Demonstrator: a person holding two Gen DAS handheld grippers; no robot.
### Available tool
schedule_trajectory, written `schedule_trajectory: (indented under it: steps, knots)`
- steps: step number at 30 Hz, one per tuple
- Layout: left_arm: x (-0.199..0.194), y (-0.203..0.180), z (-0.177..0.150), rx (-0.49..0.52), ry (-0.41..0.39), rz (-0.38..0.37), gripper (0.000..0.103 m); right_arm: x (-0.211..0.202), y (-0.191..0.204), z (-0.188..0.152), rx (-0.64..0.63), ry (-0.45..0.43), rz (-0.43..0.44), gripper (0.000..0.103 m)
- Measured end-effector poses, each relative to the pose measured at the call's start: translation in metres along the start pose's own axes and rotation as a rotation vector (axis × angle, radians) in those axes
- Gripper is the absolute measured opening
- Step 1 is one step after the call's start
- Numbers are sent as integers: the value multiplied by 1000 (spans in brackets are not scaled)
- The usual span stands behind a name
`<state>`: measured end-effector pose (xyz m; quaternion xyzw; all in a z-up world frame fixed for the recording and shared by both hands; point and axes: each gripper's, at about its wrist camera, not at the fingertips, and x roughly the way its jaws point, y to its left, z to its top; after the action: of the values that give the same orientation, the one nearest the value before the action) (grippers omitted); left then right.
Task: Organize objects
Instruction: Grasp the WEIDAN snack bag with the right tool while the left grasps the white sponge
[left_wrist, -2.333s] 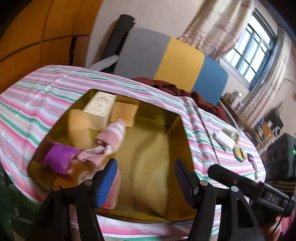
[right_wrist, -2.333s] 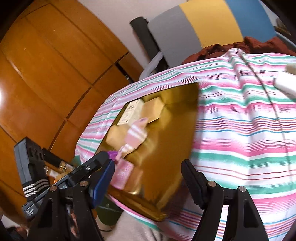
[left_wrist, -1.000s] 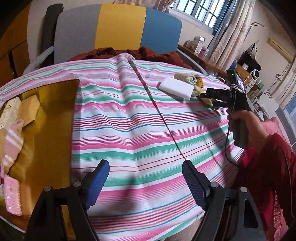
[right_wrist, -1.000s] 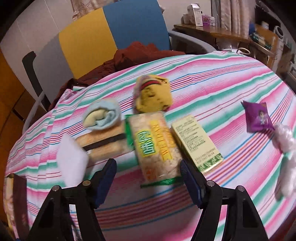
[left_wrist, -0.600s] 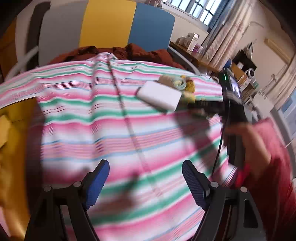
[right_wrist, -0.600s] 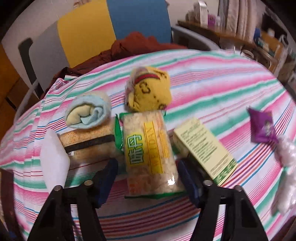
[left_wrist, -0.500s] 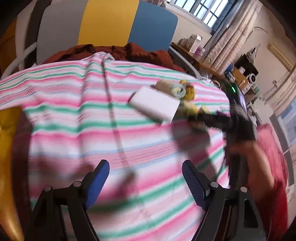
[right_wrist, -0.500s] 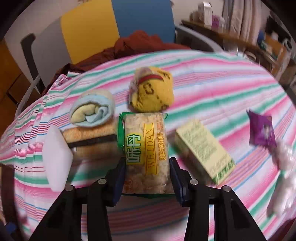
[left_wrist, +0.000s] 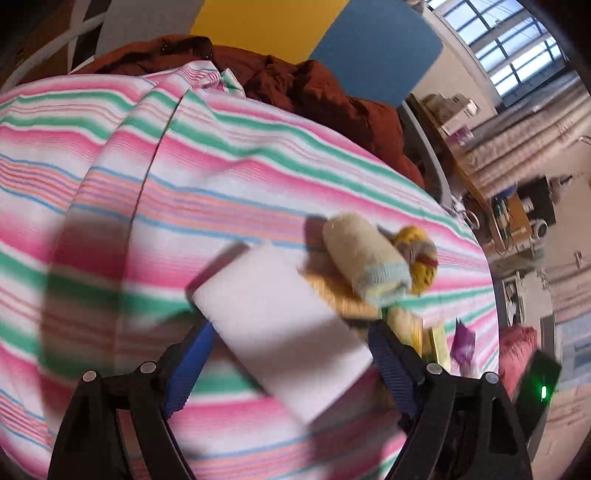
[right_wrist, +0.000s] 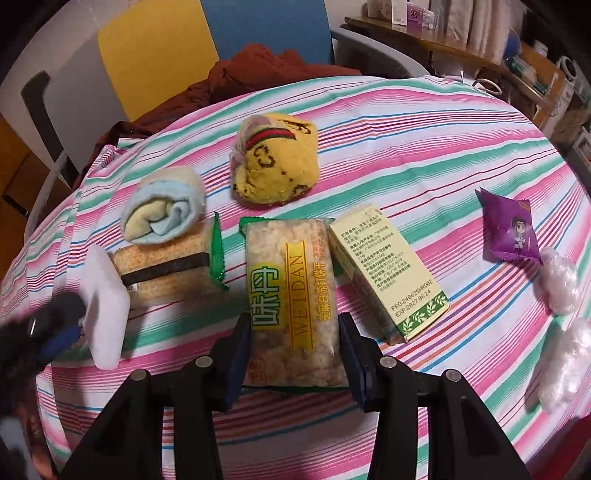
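**Two grabs under way, most of the table still to sort**

The cracker packet, the landmark here, lies flat on the striped cloth with the right gripper straddling its near end: both pads sit against the packet's long sides, closed to its width, though I can't tell if the squeeze is firm yet. It looks still on the cloth, not lifted.

Left of the packet, beyond a second snack bar with a rolled blue-and-cream sock resting on its far edge, lies the white sponge block. The left gripper has its fingers set wide on either side of that block; the view is blurred, and contact is not clear, so the jaws read as open around it.

Just right of the packet, touching or nearly so, is a pale green box. Behind the packet sits a yellow sock bundle. Well to the right are a purple sachet and clear plastic wraps.

By my reading, nothing visible here is put away yet; every item on the cloth remains to be moved, these two likely first.
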<state>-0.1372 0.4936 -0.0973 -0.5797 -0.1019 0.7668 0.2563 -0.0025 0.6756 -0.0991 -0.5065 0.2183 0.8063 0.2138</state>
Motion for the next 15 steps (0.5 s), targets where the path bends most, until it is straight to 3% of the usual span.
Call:
schedule_trajectory:
  steps: [4, 7, 8, 10, 12, 13, 15]
  knots:
    - [18, -4, 9, 4, 51, 47, 93, 0, -5, 2, 29, 1, 25, 47]
    - [19, -10, 8, 93, 30, 56, 91, 1, -5, 2, 36, 0, 32, 48]
    - [18, -13, 5, 163, 25, 65, 80, 1, -4, 2, 38, -1, 34, 48]
    - [13, -14, -1, 243, -7, 62, 71, 2, -1, 3, 34, -1, 30, 49]
    - [7, -9, -6, 271, -19, 34, 42, 3, -1, 4, 32, -2, 29, 49]
    - [5, -6, -8, 273, -16, 31, 32, 4, -1, 5, 31, -2, 28, 49]
    - [3, 5, -17, 292, 14, 81, 25, 5, 0, 6, 29, -3, 27, 49]
